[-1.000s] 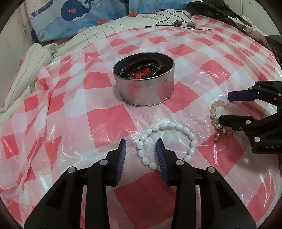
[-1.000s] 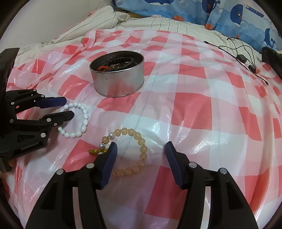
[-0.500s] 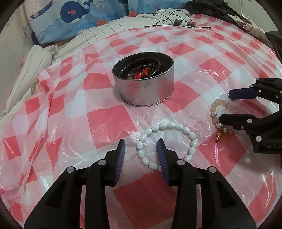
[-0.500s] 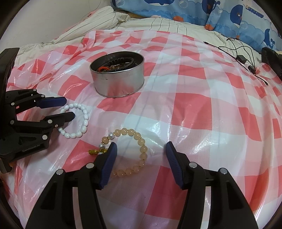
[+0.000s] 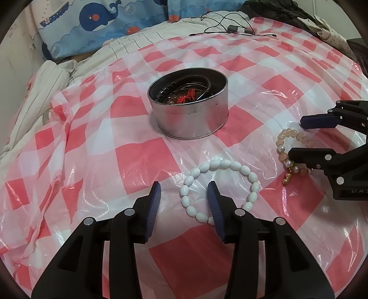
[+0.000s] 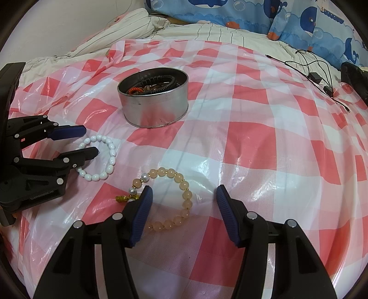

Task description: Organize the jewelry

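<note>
A white bead bracelet (image 5: pixel 230 164) lies on the red-and-white checked sheet. My left gripper (image 5: pixel 184 191) is open, its jaws astride the bracelet's left side; it also shows in the right wrist view (image 6: pixel 88 142). A peach bead bracelet (image 6: pixel 181 181) with pearls and a gold charm lies to the right. My right gripper (image 6: pixel 184 195) is open around its right half, one jaw inside the loop; it also shows in the left wrist view (image 5: pixel 296 138). A round metal tin (image 5: pixel 191 124) behind them holds several dark and red bracelets.
The checked plastic sheet (image 5: pixel 128 161) covers a bed and is wrinkled at the left. Whale-print pillows (image 5: pixel 96 25) and striped bedding lie behind. A black cable with an adapter (image 5: pixel 232 28) lies at the far side, beside dark cloth (image 5: pixel 276 9).
Both grippers have barely moved. The left gripper has edged slightly forward over the white bracelet; both stay open and the bracelets lie still.
</note>
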The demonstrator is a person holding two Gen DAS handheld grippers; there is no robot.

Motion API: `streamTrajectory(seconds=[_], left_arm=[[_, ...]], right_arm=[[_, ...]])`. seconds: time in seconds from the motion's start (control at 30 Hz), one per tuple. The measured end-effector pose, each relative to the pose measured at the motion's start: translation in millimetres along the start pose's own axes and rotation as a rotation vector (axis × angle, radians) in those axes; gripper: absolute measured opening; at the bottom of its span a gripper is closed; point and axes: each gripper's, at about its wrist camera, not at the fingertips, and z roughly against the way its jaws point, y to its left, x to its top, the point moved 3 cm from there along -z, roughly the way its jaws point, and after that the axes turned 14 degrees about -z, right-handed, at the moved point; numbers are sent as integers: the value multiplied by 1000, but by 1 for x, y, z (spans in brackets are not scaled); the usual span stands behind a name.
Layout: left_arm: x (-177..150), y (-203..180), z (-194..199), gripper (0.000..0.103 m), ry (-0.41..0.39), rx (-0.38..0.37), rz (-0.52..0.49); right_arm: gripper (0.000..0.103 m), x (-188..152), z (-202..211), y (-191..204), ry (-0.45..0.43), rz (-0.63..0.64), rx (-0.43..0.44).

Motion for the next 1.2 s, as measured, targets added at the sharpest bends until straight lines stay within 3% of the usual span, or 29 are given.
streamTrajectory(seconds=[0.33, 0.43, 0.47, 0.5, 0.57, 0.8, 1.2], left_arm=[[0, 0, 0, 41, 0, 0, -1], [0, -1, 0, 41, -4, 1, -2], [0, -1, 1, 36, -7, -6, -4], [0, -2, 1, 20, -11, -33, -4], [1, -5, 1, 7, -11, -55, -15], [3, -7, 2, 7, -14, -54, -25], [3, -8, 3, 7, -15, -47, -33]], right_arm=[[51, -1, 0, 5, 5, 23, 12], [33, -2, 0, 8, 5, 36, 14], [19, -3, 0, 8, 7, 36, 17], [8, -3, 1, 8, 9, 35, 24], [8, -3, 3, 9, 1, 33, 31], [8, 3, 14, 4, -23, -39, 126], [8, 6, 19, 4, -44, -50, 151]])
